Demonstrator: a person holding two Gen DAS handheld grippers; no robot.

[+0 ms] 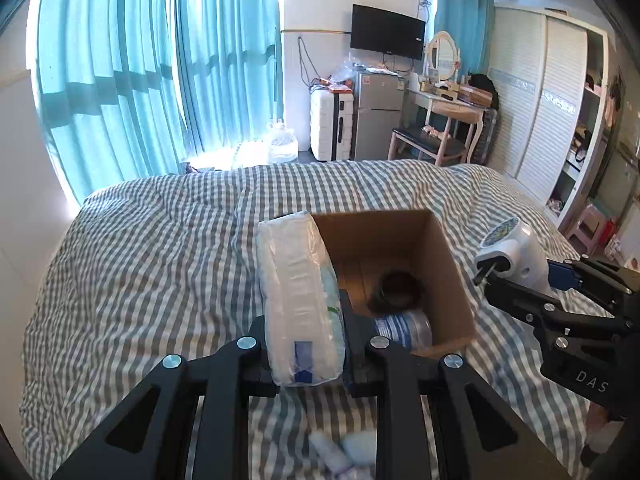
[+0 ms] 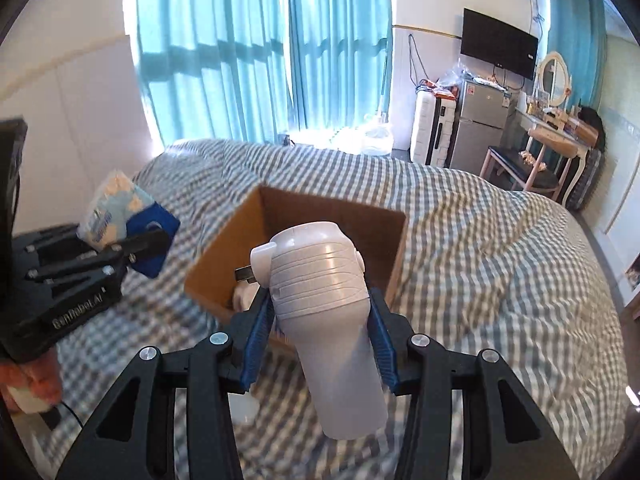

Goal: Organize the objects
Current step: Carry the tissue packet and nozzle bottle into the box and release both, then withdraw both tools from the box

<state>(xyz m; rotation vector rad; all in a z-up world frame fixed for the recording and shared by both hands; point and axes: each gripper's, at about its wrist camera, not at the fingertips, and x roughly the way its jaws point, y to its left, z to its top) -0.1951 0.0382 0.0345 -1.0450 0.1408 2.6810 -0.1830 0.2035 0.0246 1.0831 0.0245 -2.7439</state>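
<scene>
Brown cardboard box [image 1: 444, 276], open-topped, on a bed [image 1: 140, 260] under grey-and-white checked bedding, with a dark round object [image 1: 398, 286] and a blue-striped packet [image 1: 404, 328] inside. Left claw [image 1: 308, 344] clenched on a white plastic-wrapped tissue pack [image 1: 298, 304], raised beside the box's left wall. Right claw [image 2: 320, 320] clenched on a white plug-in appliance [image 2: 324, 312] with metal prongs, lifted above the box's near edge; teal curtains [image 1: 160, 68], a wall television [image 1: 387, 37] and a small fridge [image 1: 378, 114] beyond.

A plastic-wrapped tissue pack [image 1: 298, 300] and a white plug-in device [image 2: 324, 308] hung above the open cardboard box [image 1: 444, 264].
</scene>
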